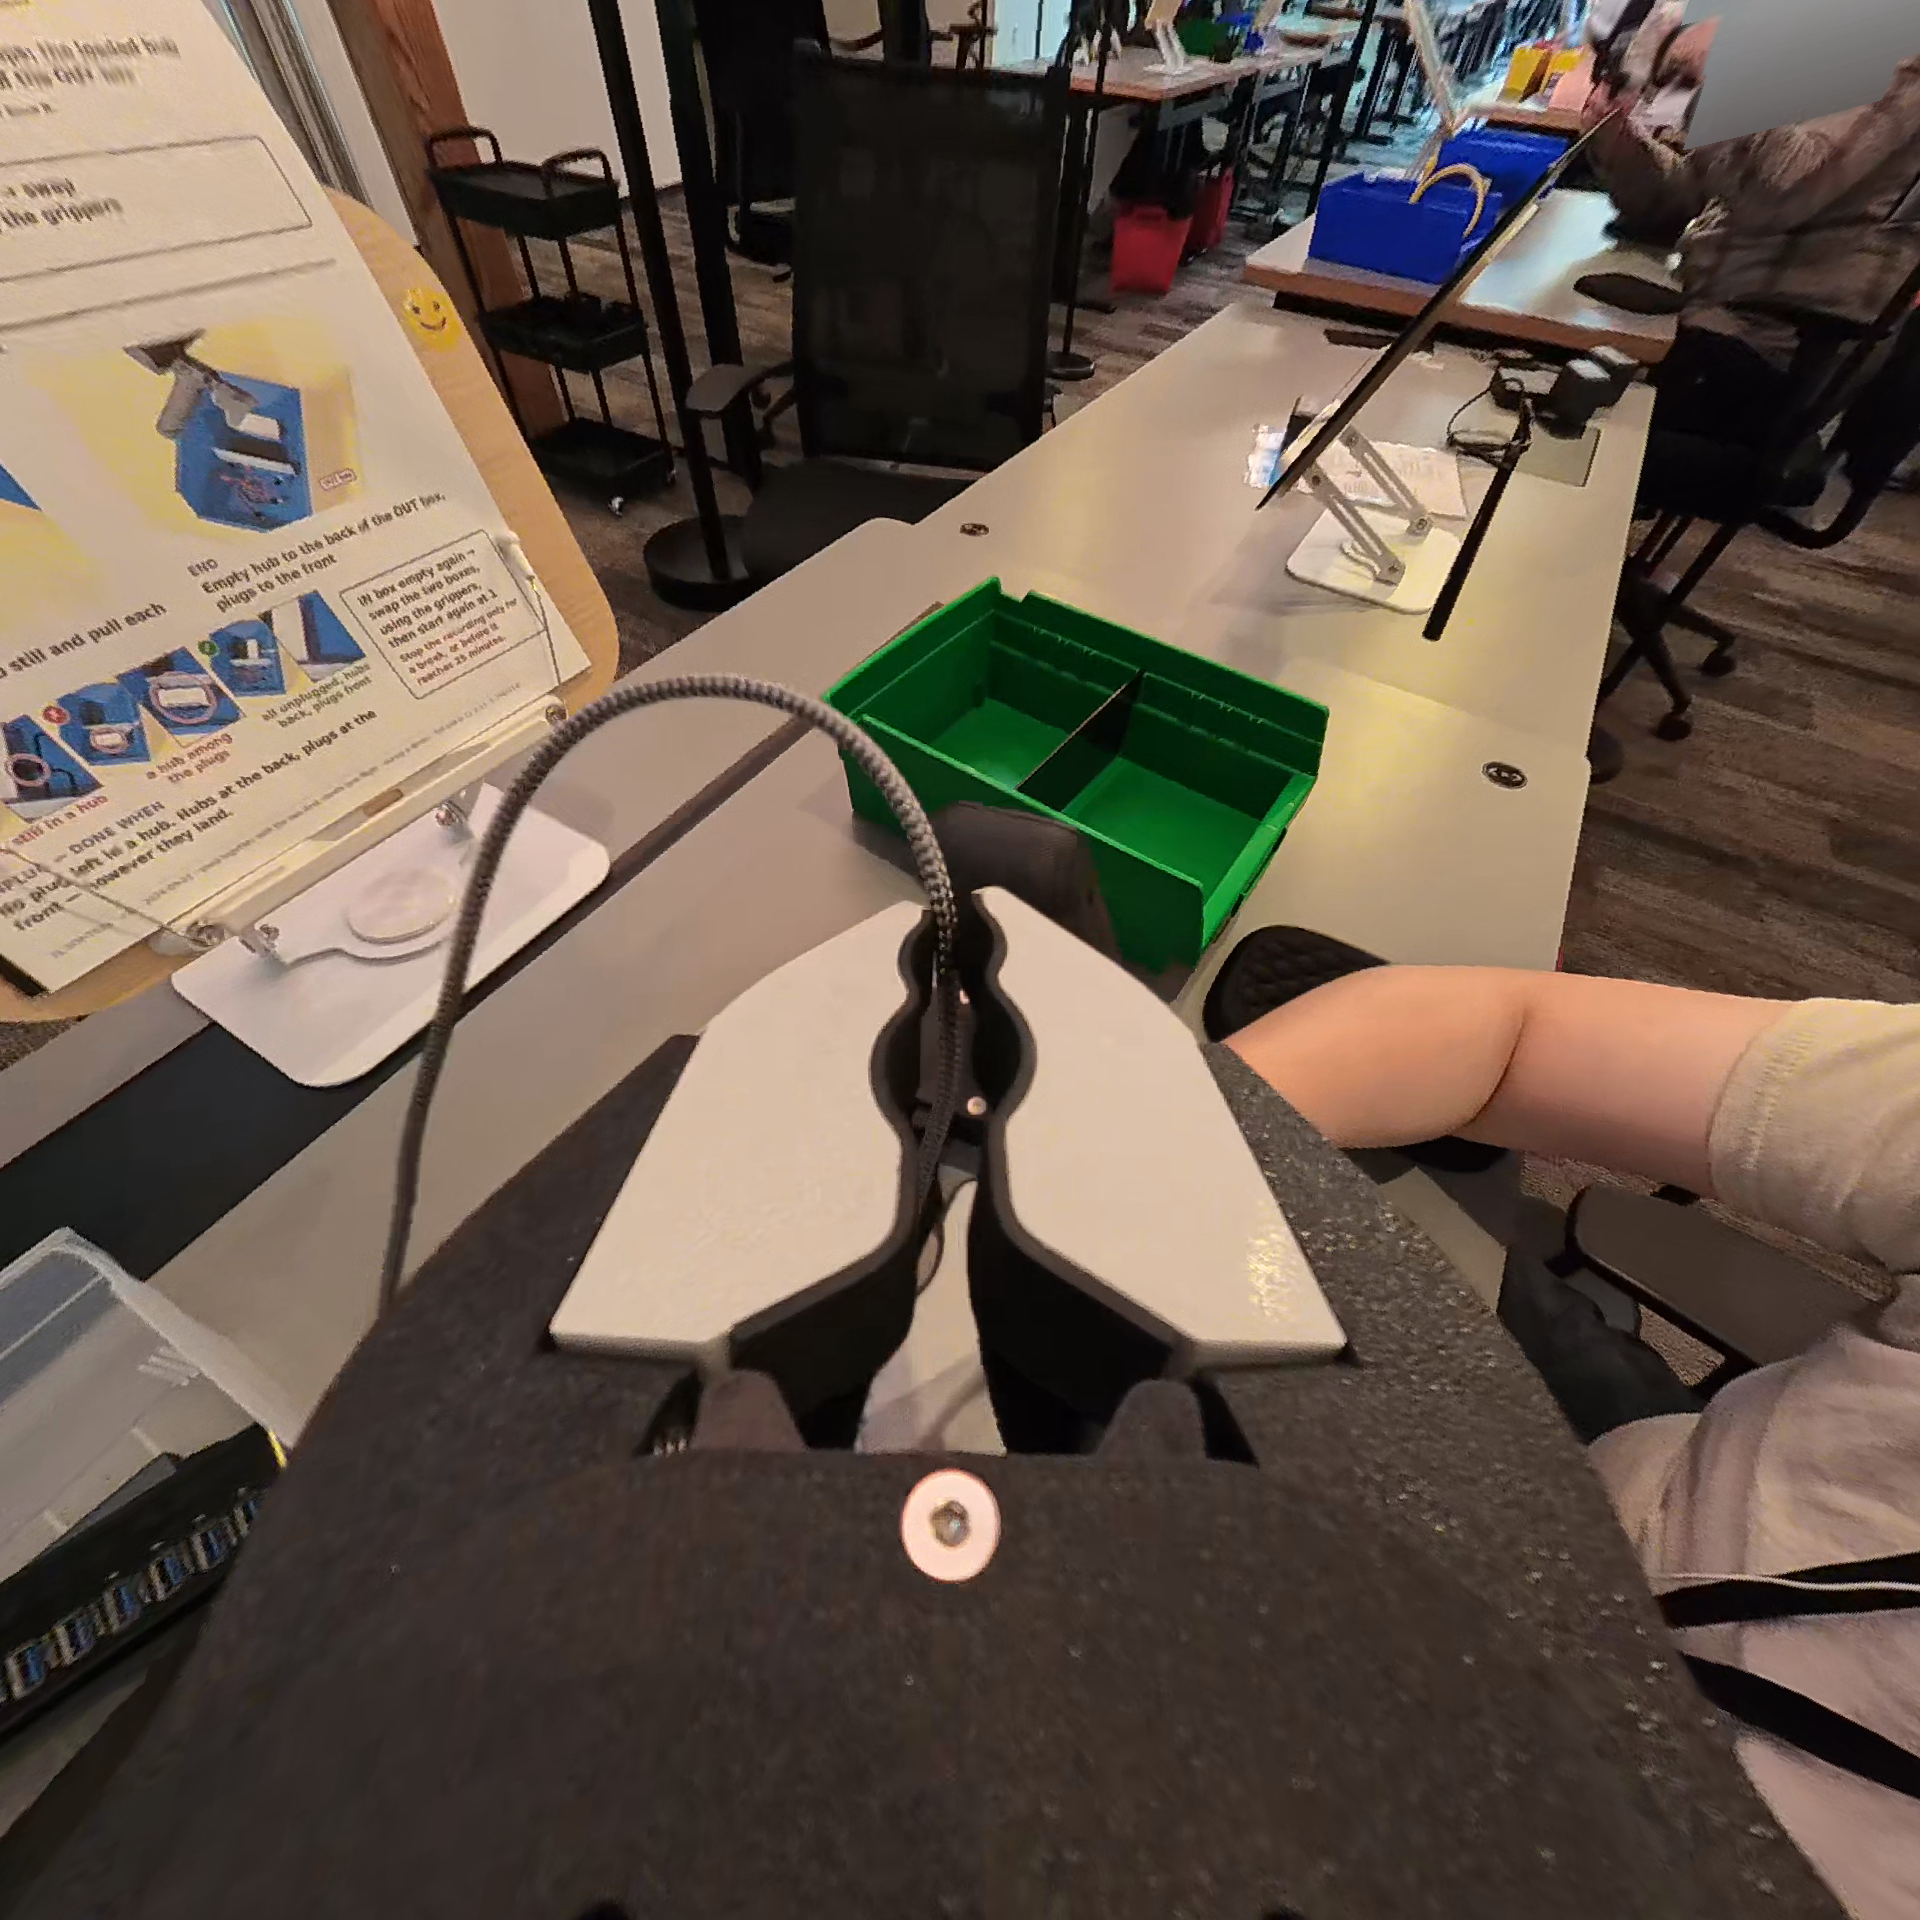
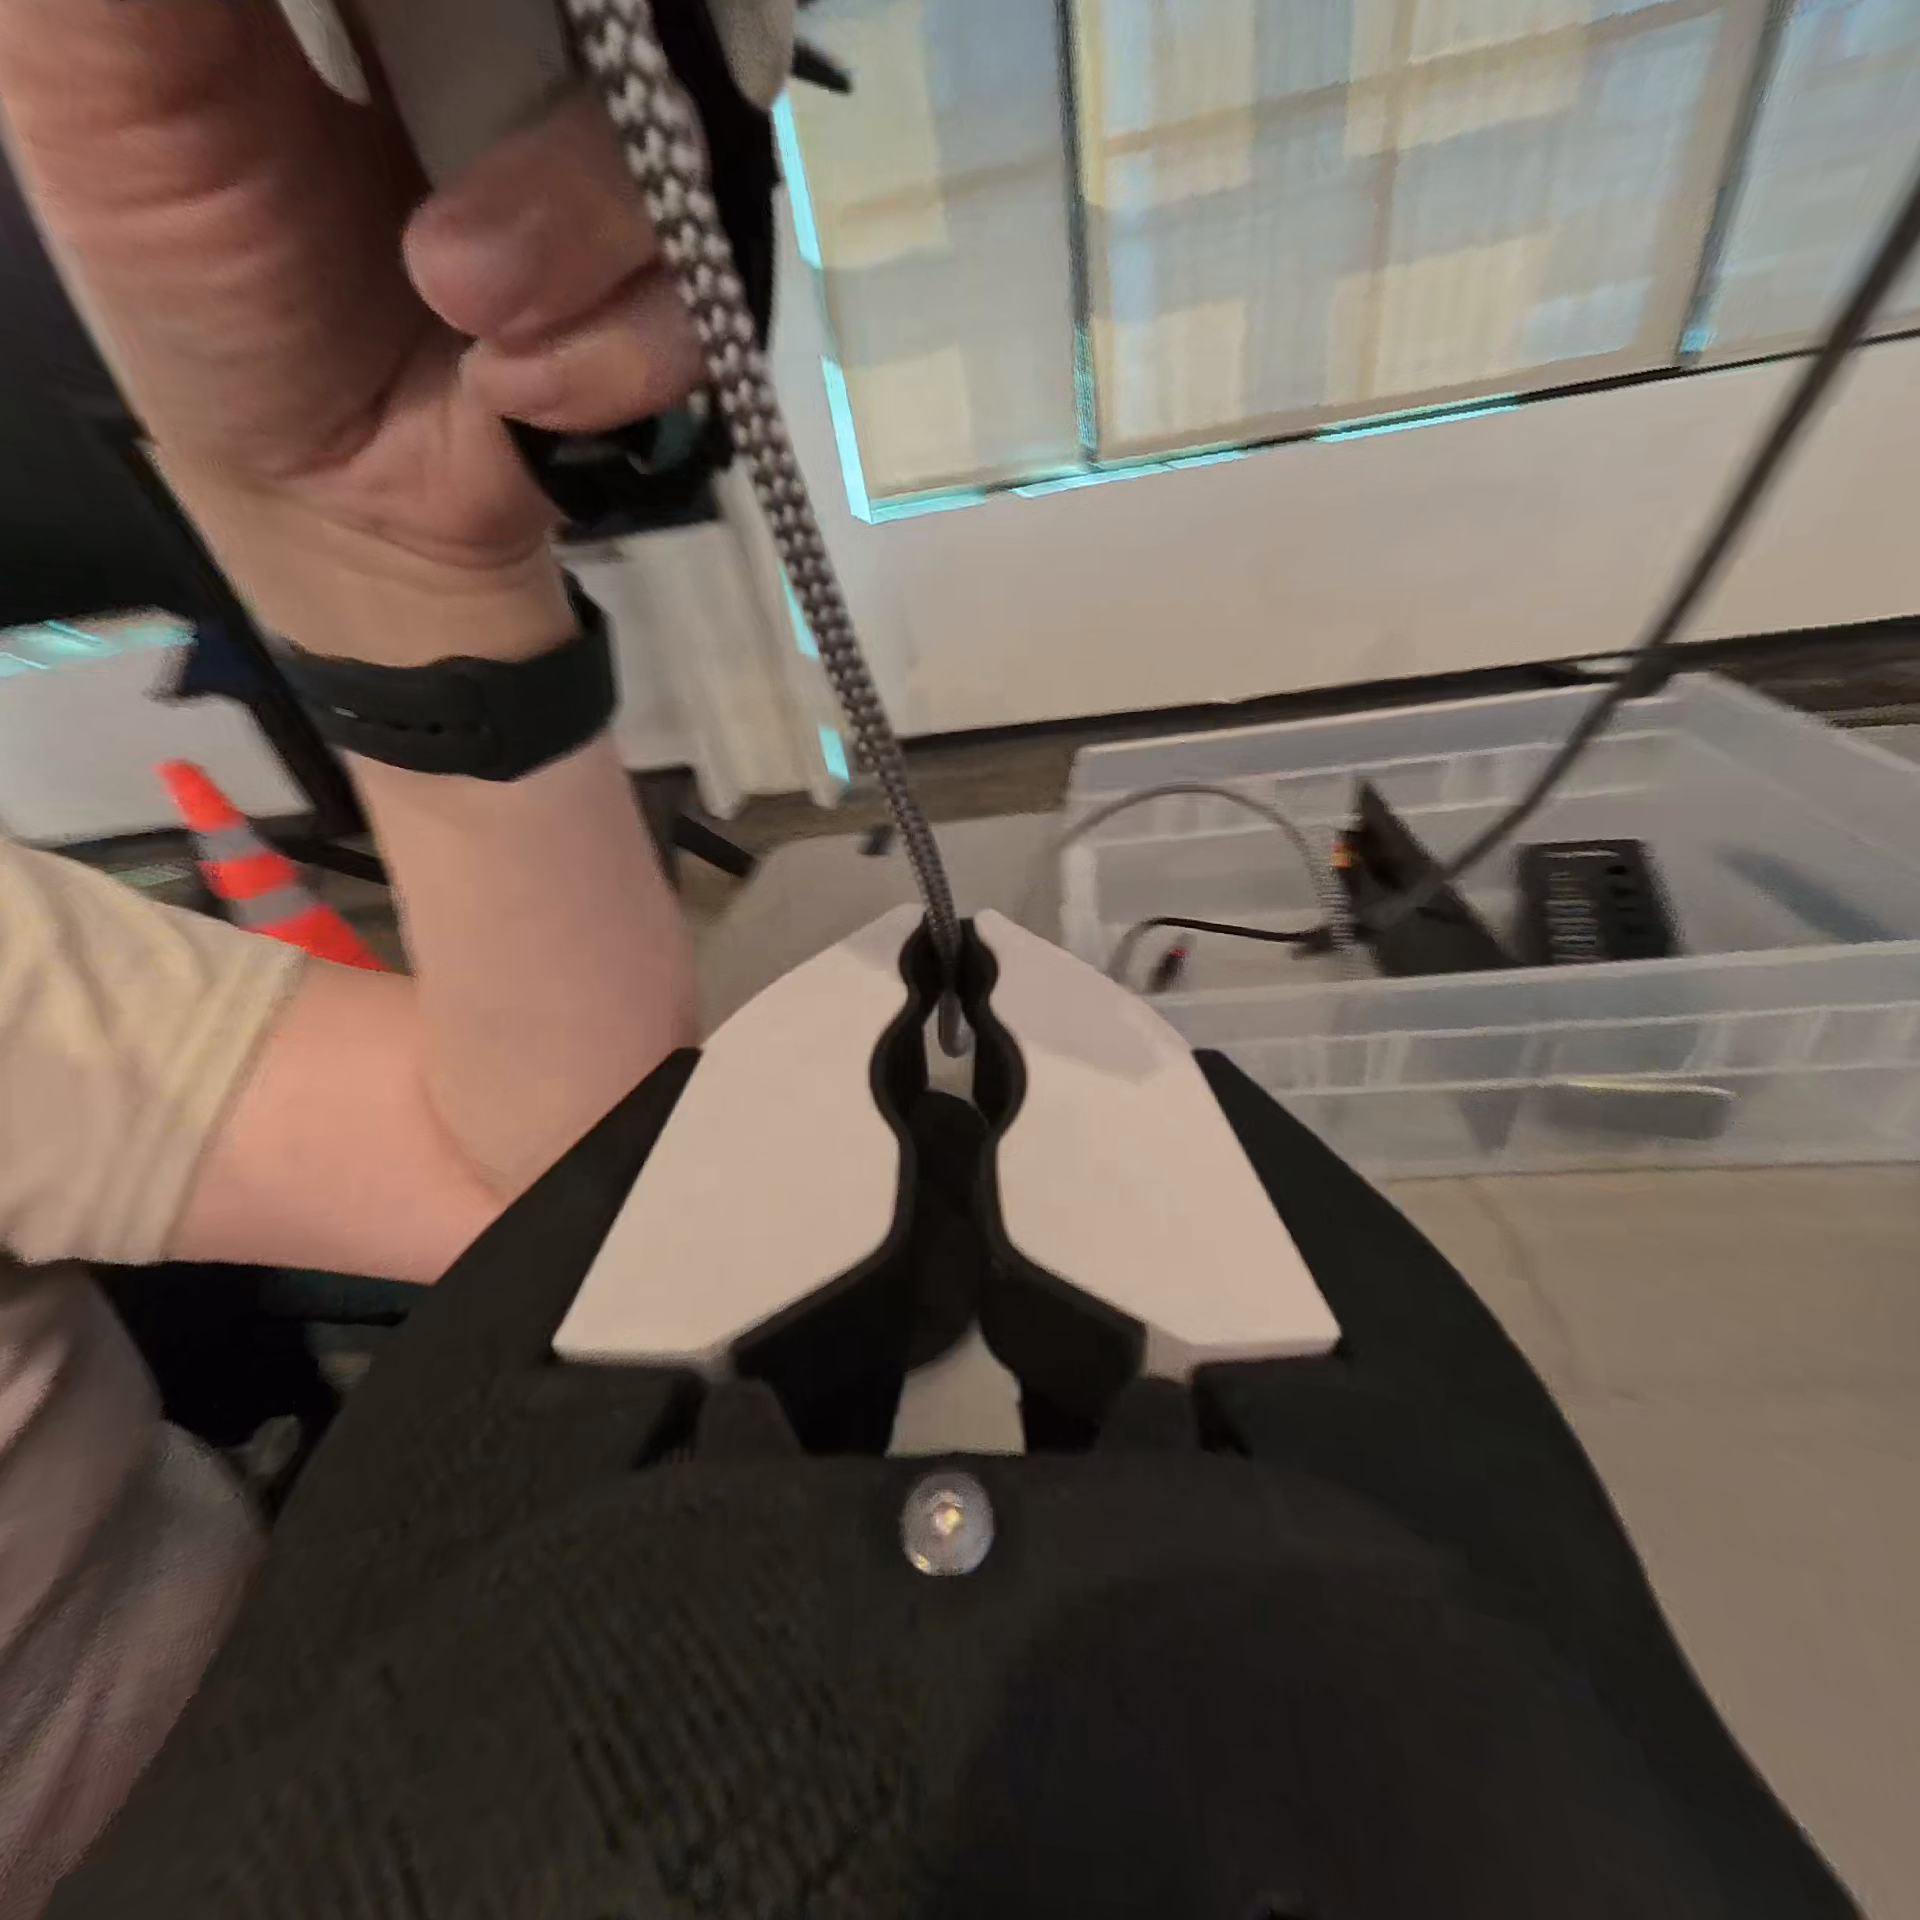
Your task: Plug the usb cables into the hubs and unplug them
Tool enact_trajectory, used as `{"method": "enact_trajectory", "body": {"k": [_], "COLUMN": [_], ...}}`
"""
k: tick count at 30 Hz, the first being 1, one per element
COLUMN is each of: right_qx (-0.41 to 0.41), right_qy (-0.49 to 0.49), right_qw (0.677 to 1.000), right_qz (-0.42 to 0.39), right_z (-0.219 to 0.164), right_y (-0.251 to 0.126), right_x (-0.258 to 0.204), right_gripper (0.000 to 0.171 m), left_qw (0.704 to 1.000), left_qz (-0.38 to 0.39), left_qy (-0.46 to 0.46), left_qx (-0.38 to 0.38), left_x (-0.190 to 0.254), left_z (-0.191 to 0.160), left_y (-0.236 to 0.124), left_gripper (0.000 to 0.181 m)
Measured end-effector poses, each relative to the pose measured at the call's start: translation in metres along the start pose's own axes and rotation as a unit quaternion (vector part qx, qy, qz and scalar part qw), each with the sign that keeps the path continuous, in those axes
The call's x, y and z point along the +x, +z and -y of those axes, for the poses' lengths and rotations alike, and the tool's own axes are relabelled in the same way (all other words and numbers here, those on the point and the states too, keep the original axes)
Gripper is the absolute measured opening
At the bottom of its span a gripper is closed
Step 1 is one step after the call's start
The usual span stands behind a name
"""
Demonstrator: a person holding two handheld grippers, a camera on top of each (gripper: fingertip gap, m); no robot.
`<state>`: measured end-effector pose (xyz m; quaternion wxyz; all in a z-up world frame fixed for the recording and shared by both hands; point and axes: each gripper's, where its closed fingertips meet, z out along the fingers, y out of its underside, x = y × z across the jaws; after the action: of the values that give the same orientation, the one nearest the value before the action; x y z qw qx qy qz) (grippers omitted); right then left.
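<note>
— Where's the braided cable [image 1: 665, 707] now?

— Off the table [image 1: 1351, 582], strung between both tools. The left gripper [image 1: 954, 935] has its fingers clamped on it; it arches out from the tips and droops back. The right gripper [image 2: 951, 940] is pinched on it too, near what looks like the plug end.

— Will it handle easily?

— Light and floppy, I'd say; no stiffness to aim with. Better to grip the rigid plug body. The black hub [image 2: 1595, 904] sits in the clear bin [image 2: 1455, 1018]; the green bin [image 1: 1081, 790] holds nothing I can see
</note>
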<state>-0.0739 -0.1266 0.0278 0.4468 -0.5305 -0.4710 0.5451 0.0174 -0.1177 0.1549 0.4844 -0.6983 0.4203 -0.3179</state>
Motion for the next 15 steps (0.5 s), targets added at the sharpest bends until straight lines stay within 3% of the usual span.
{"method": "enact_trajectory", "body": {"k": [2,6,11,15], "right_qx": [-0.017,0.027,0.097,0.096], "right_qy": [-0.053,-0.111,-0.139,-0.214], "right_qw": [0.997,0.984,0.969,0.944], "right_qz": [-0.056,-0.14,-0.182,-0.233], "right_z": [0.013,0.071,0.133,0.158], "right_y": [-0.015,-0.066,-0.13,-0.157], "right_x": [0.012,0.023,0.008,-0.012], "right_gripper": [0.004,0.004,0.003,0.003], "left_qw": [0.999,0.998,0.993,0.994], "left_qz": [-0.013,-0.01,0.03,-0.024], "left_qy": [0.005,0.021,0.057,0.068], "left_qx": [0.03,0.066,0.098,0.079], "left_x": [0.007,0.015,0.017,0.038], "left_z": [0.009,0.019,0.026,0.021], "left_y": [-0.007,-0.024,-0.037,-0.025], "left_gripper": [0.006,0.006,0.003,0.003]}}
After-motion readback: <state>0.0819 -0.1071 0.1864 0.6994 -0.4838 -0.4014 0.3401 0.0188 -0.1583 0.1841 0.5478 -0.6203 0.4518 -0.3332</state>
